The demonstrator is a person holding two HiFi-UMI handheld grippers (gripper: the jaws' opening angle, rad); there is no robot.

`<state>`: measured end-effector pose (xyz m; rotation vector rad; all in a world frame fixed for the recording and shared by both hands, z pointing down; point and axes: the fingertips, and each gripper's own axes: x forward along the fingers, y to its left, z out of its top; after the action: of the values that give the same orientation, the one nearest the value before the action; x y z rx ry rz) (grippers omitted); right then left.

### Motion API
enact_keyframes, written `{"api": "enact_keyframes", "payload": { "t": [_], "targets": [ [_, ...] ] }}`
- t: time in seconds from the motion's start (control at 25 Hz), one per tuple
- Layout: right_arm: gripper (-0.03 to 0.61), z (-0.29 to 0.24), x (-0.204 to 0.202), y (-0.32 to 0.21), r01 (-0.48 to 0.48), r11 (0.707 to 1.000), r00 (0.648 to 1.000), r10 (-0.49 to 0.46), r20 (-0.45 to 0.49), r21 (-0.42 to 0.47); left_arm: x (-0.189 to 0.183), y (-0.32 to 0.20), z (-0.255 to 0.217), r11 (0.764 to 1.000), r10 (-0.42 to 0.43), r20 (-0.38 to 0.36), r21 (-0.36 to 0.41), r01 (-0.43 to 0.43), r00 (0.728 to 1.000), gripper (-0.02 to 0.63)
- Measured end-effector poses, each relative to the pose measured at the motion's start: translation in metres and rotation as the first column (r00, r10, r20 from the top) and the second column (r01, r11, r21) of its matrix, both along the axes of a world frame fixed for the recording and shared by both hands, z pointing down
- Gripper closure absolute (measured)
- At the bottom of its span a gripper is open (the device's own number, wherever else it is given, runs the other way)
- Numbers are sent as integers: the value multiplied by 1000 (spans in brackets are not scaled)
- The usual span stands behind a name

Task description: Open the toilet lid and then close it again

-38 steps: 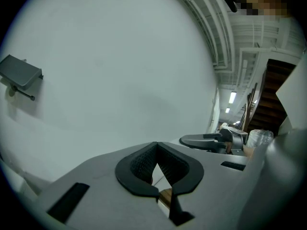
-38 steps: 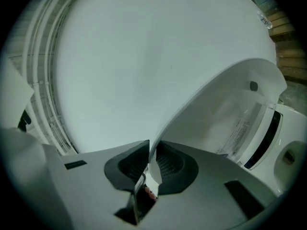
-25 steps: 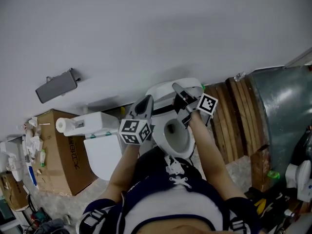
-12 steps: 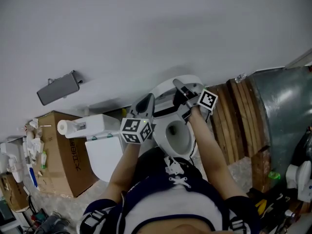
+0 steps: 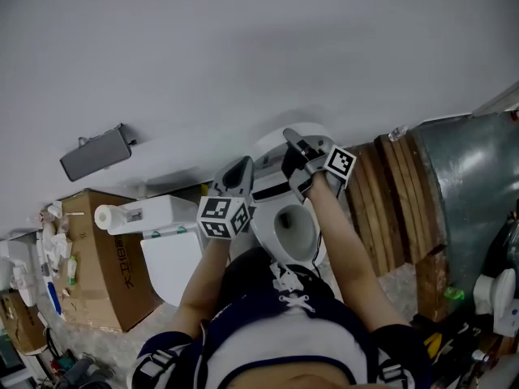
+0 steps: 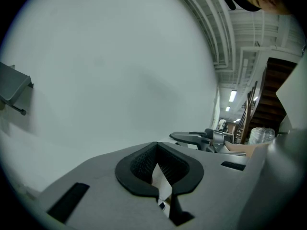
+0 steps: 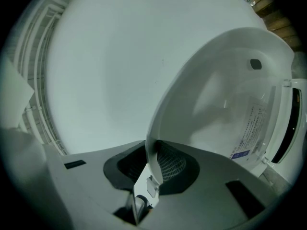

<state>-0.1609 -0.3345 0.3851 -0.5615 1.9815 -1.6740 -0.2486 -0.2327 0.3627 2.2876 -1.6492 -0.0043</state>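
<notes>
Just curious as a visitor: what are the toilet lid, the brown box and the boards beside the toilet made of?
The toilet lid is probably plastic: smooth, glossy white, with a thin edge and soft reflections. The brown box looks like cardboard: matte, with a square folded shape and printed lettering. The boards look like wood: brown planks with dark gaps between them, though their finish is unclear.

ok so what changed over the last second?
The right tool, clamped on the edge of the toilet lid throughout, has pushed the lid a little further up and back toward the wall. Nothing was newly taken hold of or let go. The left tool remains empty beside the bowl, barely shifted. The cardboard box is unchanged.
</notes>
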Motion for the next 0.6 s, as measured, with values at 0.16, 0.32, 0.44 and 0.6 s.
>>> {"api": "enact_keyframes", "payload": {
  "t": [0.16, 0.32, 0.44, 0.6],
  "targets": [
    [537, 1, -4, -8, -2, 1000, 1000, 2, -5, -9, -1, -6, -3, 1000, 7, 9, 3, -7, 1000, 607],
    [537, 1, -8, -15, -11, 1000, 1000, 11, -4, -17, 1, -13, -14, 999, 29, 37, 21, -30, 999, 607],
    [537, 5, -12, -24, -20, 1000, 1000, 19, -17, -23, -2, -21, -19, 999, 34, 45, 31, -35, 998, 607],
    [535, 3, -17, -32, -24, 999, 1000, 24, -2, -39, -4, -29, -20, 999, 32, 62, 19, -34, 998, 607]
  ]
}}
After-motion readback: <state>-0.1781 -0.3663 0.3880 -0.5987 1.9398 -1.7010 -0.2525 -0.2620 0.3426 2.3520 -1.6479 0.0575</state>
